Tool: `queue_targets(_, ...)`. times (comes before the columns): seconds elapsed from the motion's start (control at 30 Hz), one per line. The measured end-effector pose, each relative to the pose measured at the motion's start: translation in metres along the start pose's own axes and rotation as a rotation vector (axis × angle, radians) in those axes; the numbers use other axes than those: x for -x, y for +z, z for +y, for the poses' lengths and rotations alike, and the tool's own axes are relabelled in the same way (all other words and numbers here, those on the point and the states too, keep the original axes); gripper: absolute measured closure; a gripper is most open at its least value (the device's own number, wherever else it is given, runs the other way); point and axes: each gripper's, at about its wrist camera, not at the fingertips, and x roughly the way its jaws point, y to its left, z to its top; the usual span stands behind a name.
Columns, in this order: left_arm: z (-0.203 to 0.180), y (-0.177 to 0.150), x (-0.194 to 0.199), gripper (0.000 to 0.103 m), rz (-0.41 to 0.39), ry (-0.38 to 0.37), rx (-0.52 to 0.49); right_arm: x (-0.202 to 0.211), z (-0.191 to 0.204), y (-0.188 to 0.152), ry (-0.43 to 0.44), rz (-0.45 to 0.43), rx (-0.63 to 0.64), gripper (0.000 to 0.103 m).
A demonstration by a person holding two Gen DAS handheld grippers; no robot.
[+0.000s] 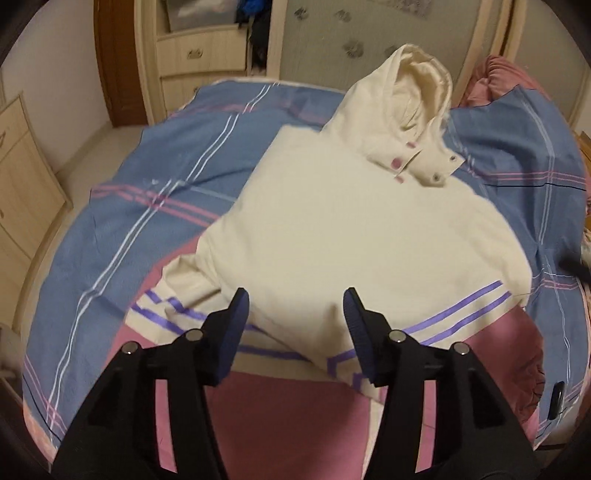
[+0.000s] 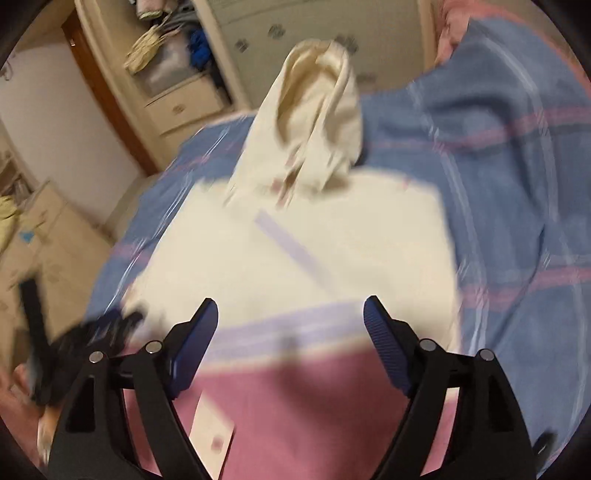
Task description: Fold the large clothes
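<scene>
We see the hoodie (image 1: 332, 229) flat on the bed (image 1: 122, 206), hood (image 1: 402, 99) far from both claws, hem just ahead of them. We judge the hem comes next: pinch its 2 corners evenly. The left claw (image 1: 295, 314) and right claw (image 2: 290, 325) gape, empty.

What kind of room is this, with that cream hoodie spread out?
Most likely a bedroom at home. The hoodie lies on a bed covered by a blue plaid sheet, and behind it stand a cream cabinet with drawers and clothes hanging in an open wardrobe.
</scene>
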Motion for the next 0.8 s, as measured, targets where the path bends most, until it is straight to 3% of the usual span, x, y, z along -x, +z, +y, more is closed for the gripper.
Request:
queue_targets(0.17, -0.005, -0.003, -0.010, 0.050, -0.007, -0.031, -0.007, -0.078, 0.009, 0.115, -0.059, -0.031, -0.080, 0.022)
queue_targets(0.3, -0.003, -0.017, -0.030, 0.050, -0.005, -0.044, -0.007, -0.150, 0.021, 0.188, -0.237, -0.076, -0.051, 0.022)
queue_targets(0.5, 0.000, -0.031, -0.042, 0.048, -0.017, -0.085, 0.004, -0.241, -0.002, 0.227, -0.444, -0.061, -0.075, 0.022)
queue_targets(0.53, 0.001, -0.031, -0.042, 0.048, -0.019, -0.098, 0.008, -0.248, -0.007, 0.227, -0.441, -0.055, -0.086, 0.036)
queue_targets(0.57, 0.002, -0.032, -0.042, 0.047, -0.020, -0.109, 0.014, -0.251, -0.011, 0.225, -0.429, -0.049, -0.095, 0.095)
queue_targets(0.63, 0.003, -0.032, -0.045, 0.045, -0.022, -0.103, 0.026, -0.244, -0.018, 0.219, -0.398, -0.050, -0.119, 0.100)
queue_targets(0.7, 0.005, -0.032, -0.049, 0.045, -0.005, -0.095, 0.040, -0.211, -0.010, 0.212, -0.294, -0.137, -0.101, 0.100)
queue_targets(0.8, 0.012, -0.032, -0.048, 0.045, 0.011, -0.095, 0.087, -0.139, 0.028, 0.168, -0.208, -0.260, 0.082, 0.100)
